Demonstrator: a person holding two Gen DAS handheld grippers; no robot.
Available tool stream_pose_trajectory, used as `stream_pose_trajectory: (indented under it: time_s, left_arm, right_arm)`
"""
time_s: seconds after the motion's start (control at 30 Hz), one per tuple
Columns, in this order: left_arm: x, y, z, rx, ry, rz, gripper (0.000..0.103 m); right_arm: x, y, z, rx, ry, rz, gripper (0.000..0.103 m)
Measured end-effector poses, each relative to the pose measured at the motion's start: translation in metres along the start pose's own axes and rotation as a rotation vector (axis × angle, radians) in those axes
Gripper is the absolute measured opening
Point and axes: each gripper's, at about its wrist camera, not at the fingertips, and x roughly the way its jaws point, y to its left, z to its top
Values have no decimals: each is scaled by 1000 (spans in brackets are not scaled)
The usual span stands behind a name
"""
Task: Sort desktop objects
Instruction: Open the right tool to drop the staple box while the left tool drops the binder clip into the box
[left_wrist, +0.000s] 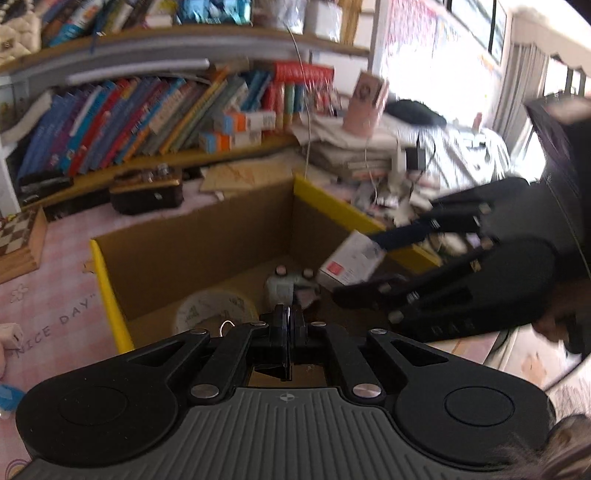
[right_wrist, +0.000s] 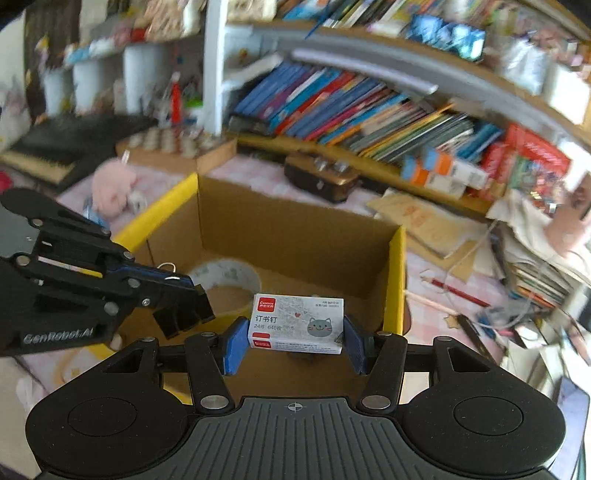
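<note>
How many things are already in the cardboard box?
2 visible: a tape roll at the left of the box floor, a pale green item just right of it. Part of the floor is hidden, so more may be there.

The cardboard box (right_wrist: 295, 236) is plain brown corrugated board, matt and a little rough, with smooth yellow tape along its top edges. Inside it, the roll of tape (right_wrist: 225, 275) looks like thin glossy film with a faint print. Above the box, the small staple box (right_wrist: 297, 323) is printed paper card with a slight sheen, pinched by blue ribbed rubbery pads. The right gripper (right_wrist: 295, 345) is matt black plastic with bright metal rivets; the left gripper (left_wrist: 287, 317) is the same. Behind the box, the tablecloth (left_wrist: 62, 288) is soft pink checked cloth, and the book (right_wrist: 332, 107) covers look glossy.
</note>
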Motion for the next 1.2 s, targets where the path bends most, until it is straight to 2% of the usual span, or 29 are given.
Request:
stream_pose_trajectory:
  time_s: [0.2,0.3,0.4,0.57,0.7,0.83,0.97,1.0,1.03,1.07,1.2]
  left_arm:
    - [20,-4,-7,25,79,-2,2]
    - [23,0,-8,-6,87,-1,2]
    - [27,3,-8,-25,102,0,2]
    - [32,4,-8,-54,120,-17,2]
    - [34,8,-10,-88,127,-24,3]
    - [32,11,-11,-103,120,7,20]
    - [15,8,-7,-94,40,5,60]
    - [10,7,-6,-89,19,14,66]
    - [5,5,-5,-86,1,31,78]
    - [-2,6,-4,-90,-25,35,83]
    - [-26,9,-2,-126,-90,42,86]
  right_arm:
    - [30,-6,7,-101,129,88,54]
    - [42,-1,7,-159,185,127,54]
    - [50,5,10,-224,204,122,55]
    - [63,11,12,-259,247,154,55]
    - [71,7,10,-230,270,172,55]
    - [72,5,9,-212,272,177,55]
    - [61,3,10,-195,228,167,55]
    - [56,1,10,-183,213,169,55]
    - [50,0,10,-170,195,169,55]
    - [44,-1,10,-157,177,165,55]
    - [16,-7,9,-86,89,131,55]
